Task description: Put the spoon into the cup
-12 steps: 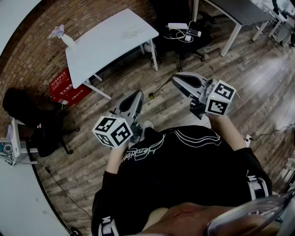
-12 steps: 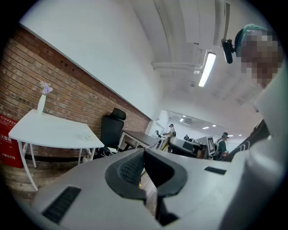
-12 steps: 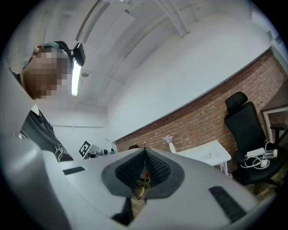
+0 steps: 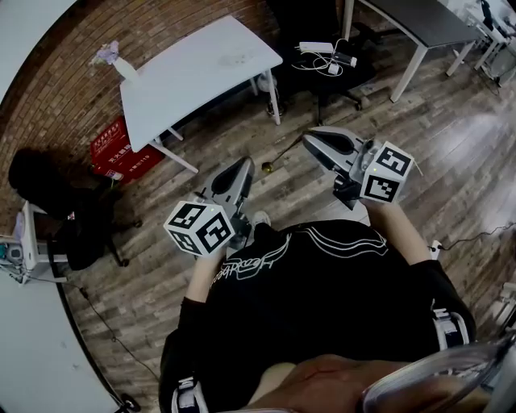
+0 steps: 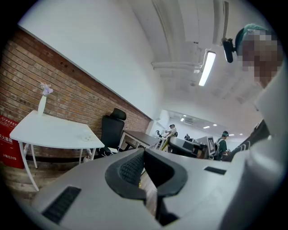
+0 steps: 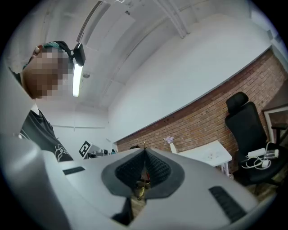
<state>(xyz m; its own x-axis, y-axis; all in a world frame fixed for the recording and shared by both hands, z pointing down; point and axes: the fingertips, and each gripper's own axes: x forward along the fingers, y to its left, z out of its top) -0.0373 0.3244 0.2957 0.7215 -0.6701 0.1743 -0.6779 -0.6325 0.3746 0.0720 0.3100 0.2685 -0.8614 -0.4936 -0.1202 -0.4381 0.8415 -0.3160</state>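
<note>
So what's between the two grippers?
Head view: only wooden floor and a small yellowish object on it, between the left gripper and right gripper.

You stand in an office: white table at eleven o'clock, black swivel chair and dark desk at one o'clock, brick wall behind.

Am reading no clear text anywhere. Red box on floor is carrying white print, too small to read. My black shirt is showing white script lettering, illegible. Cube on my left hand-held gripper and cube on right hand-held gripper are showing square markers only.
</note>
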